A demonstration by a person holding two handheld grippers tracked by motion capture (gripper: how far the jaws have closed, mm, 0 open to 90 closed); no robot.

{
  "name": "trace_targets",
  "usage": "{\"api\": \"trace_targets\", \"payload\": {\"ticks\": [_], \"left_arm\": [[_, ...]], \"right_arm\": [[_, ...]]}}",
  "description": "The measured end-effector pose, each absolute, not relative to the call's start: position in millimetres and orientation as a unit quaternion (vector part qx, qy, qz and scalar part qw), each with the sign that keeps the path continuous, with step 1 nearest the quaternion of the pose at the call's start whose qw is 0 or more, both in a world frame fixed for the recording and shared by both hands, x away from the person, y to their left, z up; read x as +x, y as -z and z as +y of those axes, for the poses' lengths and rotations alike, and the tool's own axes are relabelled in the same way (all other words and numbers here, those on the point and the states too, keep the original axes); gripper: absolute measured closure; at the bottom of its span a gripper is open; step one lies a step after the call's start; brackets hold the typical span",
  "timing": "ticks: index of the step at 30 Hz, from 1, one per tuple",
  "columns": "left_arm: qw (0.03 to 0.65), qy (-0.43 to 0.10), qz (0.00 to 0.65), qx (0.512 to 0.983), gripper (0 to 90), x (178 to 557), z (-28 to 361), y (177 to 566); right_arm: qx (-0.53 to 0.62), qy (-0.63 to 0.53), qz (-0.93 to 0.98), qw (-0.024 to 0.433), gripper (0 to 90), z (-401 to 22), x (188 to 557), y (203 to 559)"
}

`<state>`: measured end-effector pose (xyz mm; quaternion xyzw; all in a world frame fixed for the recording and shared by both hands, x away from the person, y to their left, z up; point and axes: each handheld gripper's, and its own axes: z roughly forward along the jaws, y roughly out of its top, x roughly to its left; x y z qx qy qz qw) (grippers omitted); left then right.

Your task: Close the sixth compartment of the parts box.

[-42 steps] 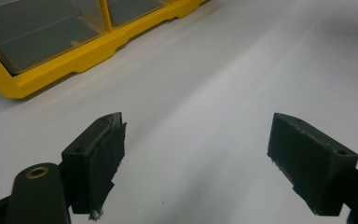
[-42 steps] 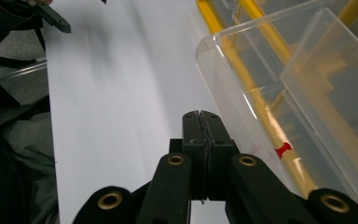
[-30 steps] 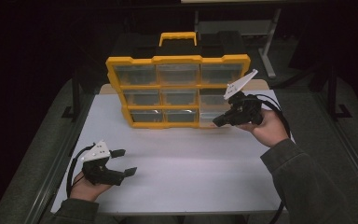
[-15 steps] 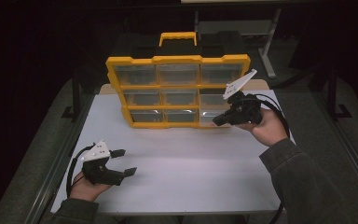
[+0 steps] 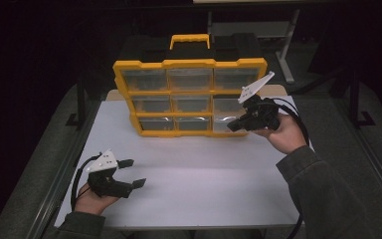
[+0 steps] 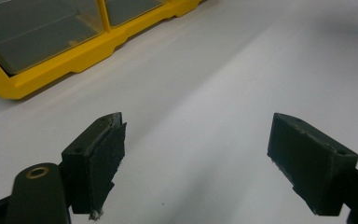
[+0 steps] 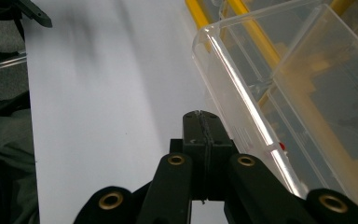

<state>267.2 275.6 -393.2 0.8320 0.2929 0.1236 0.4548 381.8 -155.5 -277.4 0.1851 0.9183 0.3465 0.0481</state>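
Yellow plastic organiser case (image 5: 189, 97): stands upright towards the far side of the white tabletop (image 5: 204, 179); three rows of clear-fronted compartments face the person; yellow carry handle (image 5: 189, 41) on top

Clear plastic bin (image 7: 279, 93): in the right-hand column of the case, low down; in the right gripper view it seems drawn part-way out, its rim just beside the jaw tips; whether they touch it I cannot tell

Right hand-held gripper (image 5: 233, 125): clenched; the jaws meet flush with nothing visible between them; held off the tabletop at the case's lower right corner

Left hand-held gripper (image 5: 133, 173): released, jaws wide apart and empty; rests at the near left of the tabletop, well apart from the case

Just changed: nothing to speak of; against the pictures of a second ago both hands sit where they were, the right jaws equally shut, the case unmoved

Meaning for the work: likely a pause at the bin rather than progress; the bin is neither gripped nor out; the right jaws would have to part before they could take its rim

Around: bare white tabletop between the two hands; black cable (image 5: 298, 124) trailing from the right hand-held gripper; dark floor and metal frame legs behind

In the way: nothing on the tabletop; the neighbouring compartments and the yellow frame crowd the bin's sides, so a grip looks easiest on its front rim
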Motion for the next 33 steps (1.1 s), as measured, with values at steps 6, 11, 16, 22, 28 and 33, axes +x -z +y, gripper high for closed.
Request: {"api": "trace_targets", "payload": {"ticks": [6,11,16,22,28,33], "left_arm": [[0.454,-0.122,0.297,0.831,18.4,267,276,393],[0.456,-0.122,0.299,0.829,18.5,267,277,393],[0.456,-0.122,0.299,0.829,18.5,267,277,393],[0.457,-0.121,0.300,0.828,18.5,267,277,393],[0.458,-0.123,0.298,0.829,18.5,267,278,393],[0.458,-0.123,0.298,0.829,18.5,267,278,392]], "right_arm": [[0.194,-0.348,0.916,0.045,89.0,-155,385,278],[0.199,-0.351,0.914,0.045,89.0,-155,388,279],[0.205,-0.353,0.912,0.043,89.0,-156,390,279],[0.209,-0.355,0.910,0.047,89.0,-157,396,279],[0.214,-0.353,0.910,0.048,89.0,-156,399,279],[0.219,-0.354,0.908,0.049,89.0,-156,403,279]]}}
